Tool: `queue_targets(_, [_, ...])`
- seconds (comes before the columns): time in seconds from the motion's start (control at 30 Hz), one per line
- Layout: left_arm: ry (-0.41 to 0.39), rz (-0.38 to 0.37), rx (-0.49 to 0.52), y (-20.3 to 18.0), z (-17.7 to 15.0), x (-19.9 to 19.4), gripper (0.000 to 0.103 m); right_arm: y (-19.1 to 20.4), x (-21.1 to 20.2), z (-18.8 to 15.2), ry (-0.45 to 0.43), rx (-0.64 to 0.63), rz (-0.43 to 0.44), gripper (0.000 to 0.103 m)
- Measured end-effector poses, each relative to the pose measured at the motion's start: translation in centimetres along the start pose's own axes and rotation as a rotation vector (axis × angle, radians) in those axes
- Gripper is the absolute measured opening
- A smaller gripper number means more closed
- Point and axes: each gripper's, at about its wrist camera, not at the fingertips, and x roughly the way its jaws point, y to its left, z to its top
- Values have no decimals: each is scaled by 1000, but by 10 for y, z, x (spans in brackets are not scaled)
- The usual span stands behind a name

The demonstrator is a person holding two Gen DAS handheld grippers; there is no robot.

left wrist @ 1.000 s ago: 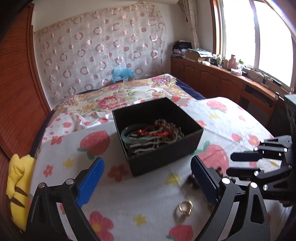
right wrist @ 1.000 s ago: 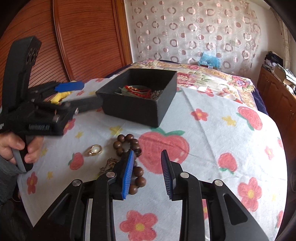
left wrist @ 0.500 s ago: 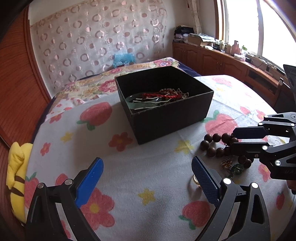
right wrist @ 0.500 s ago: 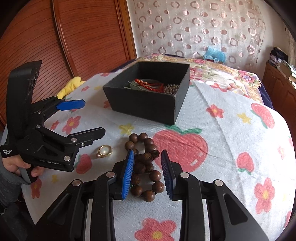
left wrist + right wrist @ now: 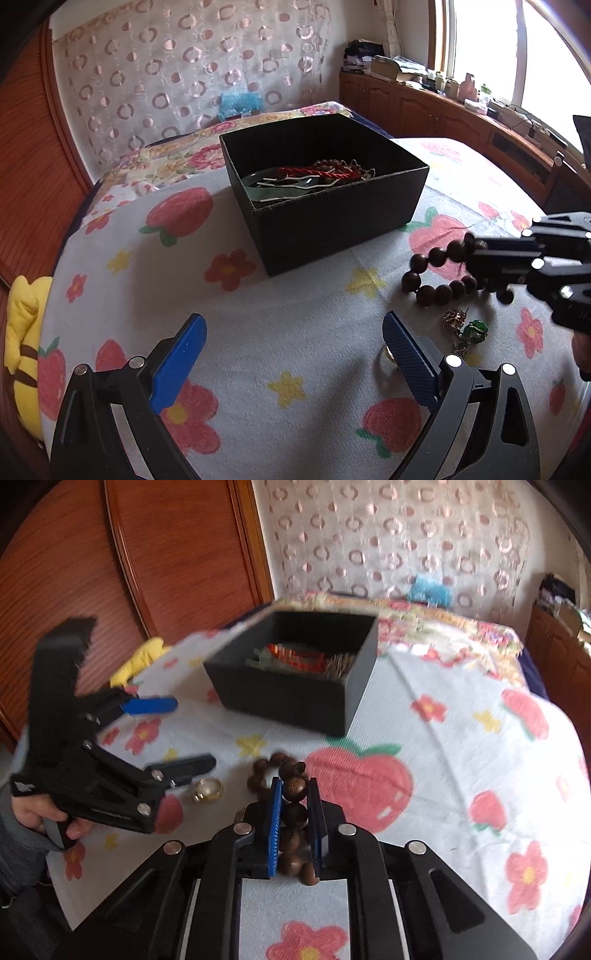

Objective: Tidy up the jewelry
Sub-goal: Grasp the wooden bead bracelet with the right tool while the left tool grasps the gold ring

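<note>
A bedroom with a wood-panelled wall, a circle-patterned curtain and a window over low cabinets holds a table under a cloth printed with strawberries and flowers. Toward the far middle of the cloth stands a black box, open on top, with a red cord, a pale green bangle and other pieces lying inside.

The right gripper points steeply down at the near part of the cloth, in front of the box. Its jaws have just been closing, and the blue pads now pinch a brown bead bracelet between them; part of the bracelet shows beyond the fingertips toward the box. In the left wrist view the same bracelet loops out from the black fingers at the right edge.

The left gripper tilts down over the near left part of the cloth, jaws spread wide with nothing between them. In the right wrist view it is held by a hand in a grey sleeve at the table's left edge.

A gold ring lies on the cloth just beside the left gripper's lower finger. A green pendant on a brassy chain lies near the bracelet, toward the near edge. A yellow plush toy sits off the table's left edge.
</note>
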Motion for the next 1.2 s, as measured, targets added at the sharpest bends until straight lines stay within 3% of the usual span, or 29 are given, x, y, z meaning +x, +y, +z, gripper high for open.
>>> queue_targets(0.3, [-18, -13, -30, 5, 0, -3, 93, -16, -47, 3, -109, 21, -48, 15])
queue_targets(0.43, [-61, -1, -19, 1, -1, -12, 93, -25, -55, -4, -113, 33, -61, 15])
queue_targets(0.8, [-93, -73, 22, -31, -4, -40, 92, -43, -37, -28, -57, 69, -116, 15])
queue_targets(1.03, [-18, -109, 29, -36, -14, -30, 55, -45, -27, -34, -43, 79, -125, 15])
queue_targets(1.2, [8, -101, 55, -44, -13, -20, 45, -46, -27, -34, -37, 84, -134, 15])
